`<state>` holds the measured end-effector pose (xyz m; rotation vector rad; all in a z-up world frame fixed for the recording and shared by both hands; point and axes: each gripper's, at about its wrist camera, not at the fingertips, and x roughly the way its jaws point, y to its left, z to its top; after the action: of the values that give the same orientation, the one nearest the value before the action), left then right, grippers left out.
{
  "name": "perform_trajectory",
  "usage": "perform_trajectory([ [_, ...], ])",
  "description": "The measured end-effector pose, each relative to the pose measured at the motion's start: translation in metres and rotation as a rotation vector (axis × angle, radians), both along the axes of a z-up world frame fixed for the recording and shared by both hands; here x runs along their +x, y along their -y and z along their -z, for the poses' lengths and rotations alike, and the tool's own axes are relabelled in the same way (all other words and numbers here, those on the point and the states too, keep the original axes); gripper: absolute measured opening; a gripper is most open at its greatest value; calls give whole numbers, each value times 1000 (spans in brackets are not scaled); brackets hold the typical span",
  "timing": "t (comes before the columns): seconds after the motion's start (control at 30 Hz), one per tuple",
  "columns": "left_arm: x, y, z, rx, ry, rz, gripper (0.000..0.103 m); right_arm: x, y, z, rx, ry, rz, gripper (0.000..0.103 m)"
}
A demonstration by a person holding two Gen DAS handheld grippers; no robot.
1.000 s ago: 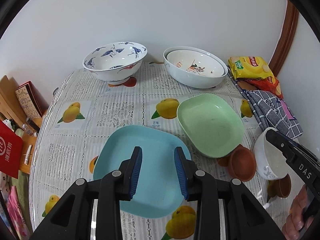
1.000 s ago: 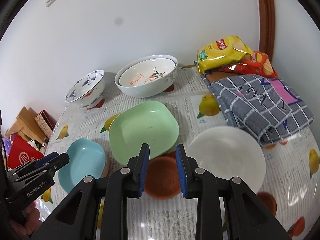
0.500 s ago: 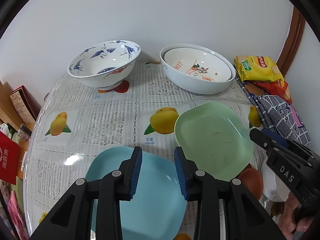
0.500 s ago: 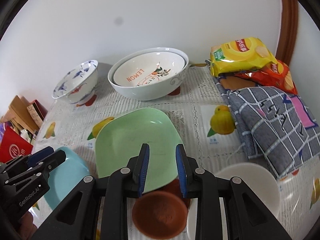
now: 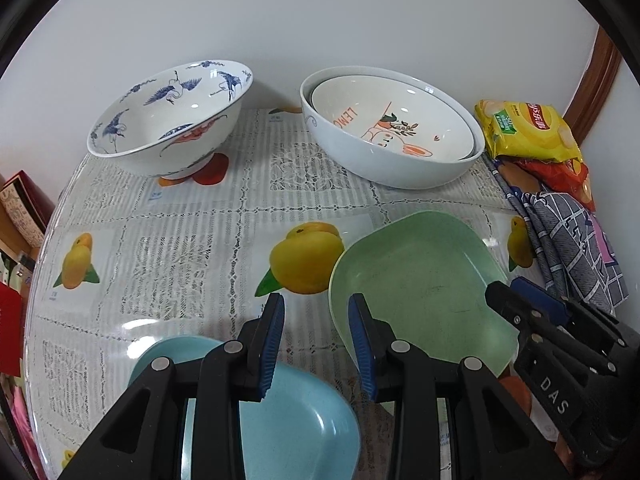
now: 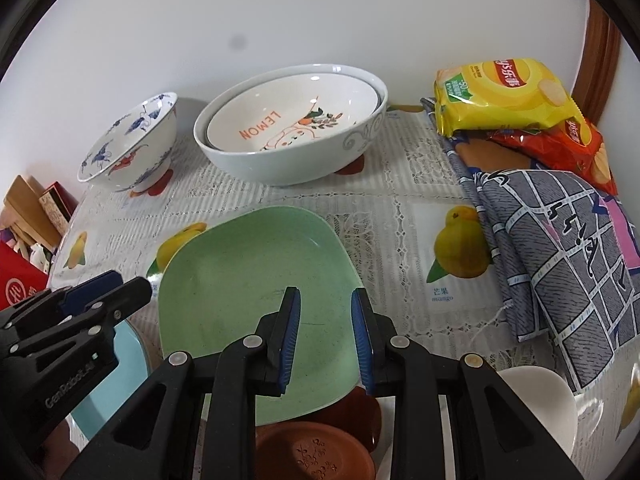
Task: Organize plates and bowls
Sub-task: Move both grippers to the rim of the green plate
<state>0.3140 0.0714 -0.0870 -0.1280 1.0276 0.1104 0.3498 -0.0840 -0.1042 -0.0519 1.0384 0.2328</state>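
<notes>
- Your left hand-held gripper: jaws parted with a narrow gap, nothing between the ribbed blue pads. It hangs over bare tablecloth between the blue plate and the green plate.
- Your right hand-held gripper: same narrow gap, empty, poised above the green plate's near half; I can't tell if it touches.
- Left view only: most of the blue plate, a smooth, matte, rounded square directly under the gripper body. The right view catches just a sliver of it at the lower left.
- Right view only: a terracotta saucer with an embossed floral stamp, partly tucked under the green plate's near edge, and a plain white bowl at the lower right.
- Both views: the green plate is a rounded square, speckled matte finish, with faint scuffs.
- At the back by the wall: a glossy footed blue-and-white crane bowl on the left. Well apart to its right, a large pale bowl with a "LEMON" printed bowl nested inside.
- The table has a lace-pattern cloth with mango prints under a shiny clear cover.
- Far right: a crinkly yellow chip bag lying on a red one, next to a folded grey checked cloth.
</notes>
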Motion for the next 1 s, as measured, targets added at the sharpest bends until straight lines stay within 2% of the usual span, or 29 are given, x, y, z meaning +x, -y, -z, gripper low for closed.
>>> perform_trajectory([
  [0.47, 13, 6, 18, -21, -42, 8, 32, 3, 0, 11, -3, -33, 15, 27],
  [0.73, 16, 12, 23, -18, -56, 11, 32, 5, 2, 15, 10, -38, 18, 13],
  [1.0, 20, 11, 28, -22, -70, 9, 32, 5, 1, 16, 2, -38, 14, 12],
])
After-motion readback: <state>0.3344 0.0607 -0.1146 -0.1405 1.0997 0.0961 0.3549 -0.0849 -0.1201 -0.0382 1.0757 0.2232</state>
